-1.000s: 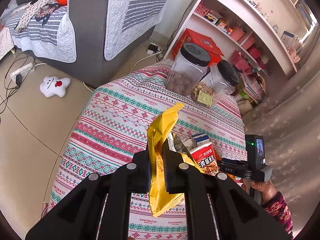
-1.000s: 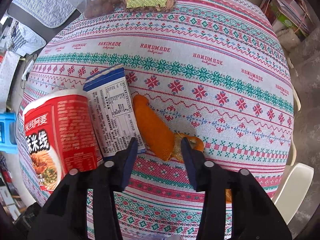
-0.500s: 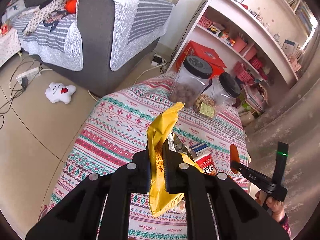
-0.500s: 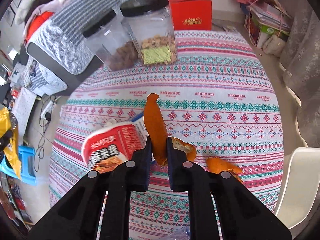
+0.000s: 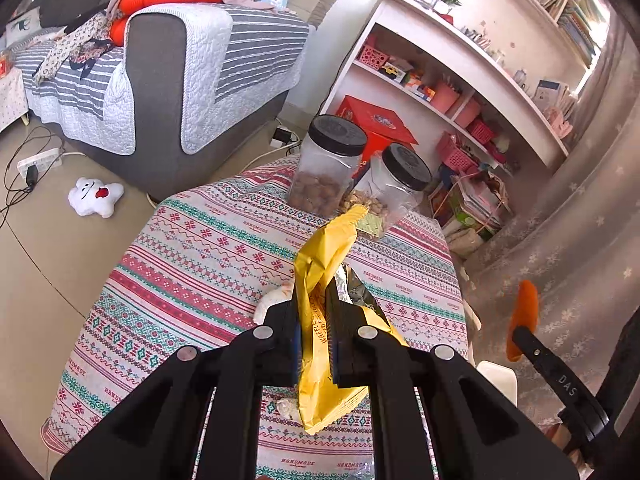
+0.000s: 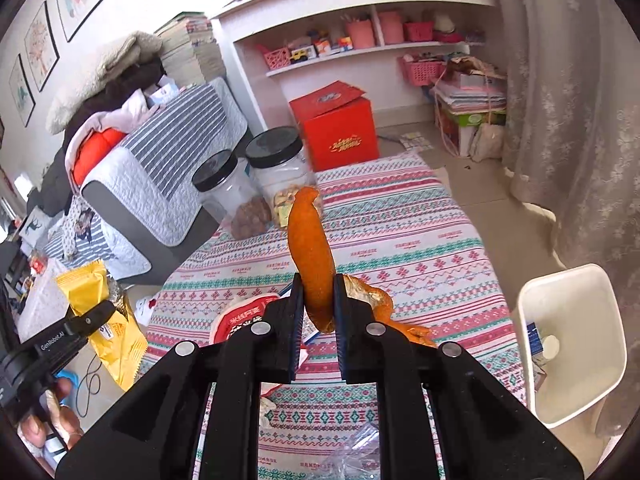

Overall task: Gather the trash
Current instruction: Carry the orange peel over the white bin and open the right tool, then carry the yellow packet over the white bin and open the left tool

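Observation:
My left gripper (image 5: 314, 334) is shut on a yellow snack wrapper (image 5: 320, 280), held above the patterned tablecloth (image 5: 192, 248); it also shows in the right wrist view (image 6: 100, 312). My right gripper (image 6: 316, 308) is shut on a long strip of orange peel (image 6: 310, 248), lifted above the table; the peel also shows in the left wrist view (image 5: 524, 320). More peel (image 6: 372, 300) lies on the cloth behind it. A red noodle cup (image 6: 240, 320) lies on the table. A white bin (image 6: 572, 344) with some trash inside stands at the right of the table.
Two black-lidded clear jars (image 5: 328, 168) (image 5: 388, 188) stand at the table's far edge. A grey sofa (image 5: 172, 80), a red box (image 6: 336, 124), white shelves (image 5: 460, 72) and a curtain (image 6: 580, 120) surround the table. Clear plastic (image 6: 352, 456) lies at the near edge.
My right gripper closed on the orange peel and lifted it off the cloth, rising and tilting up. My left gripper rose a little with the yellow wrapper.

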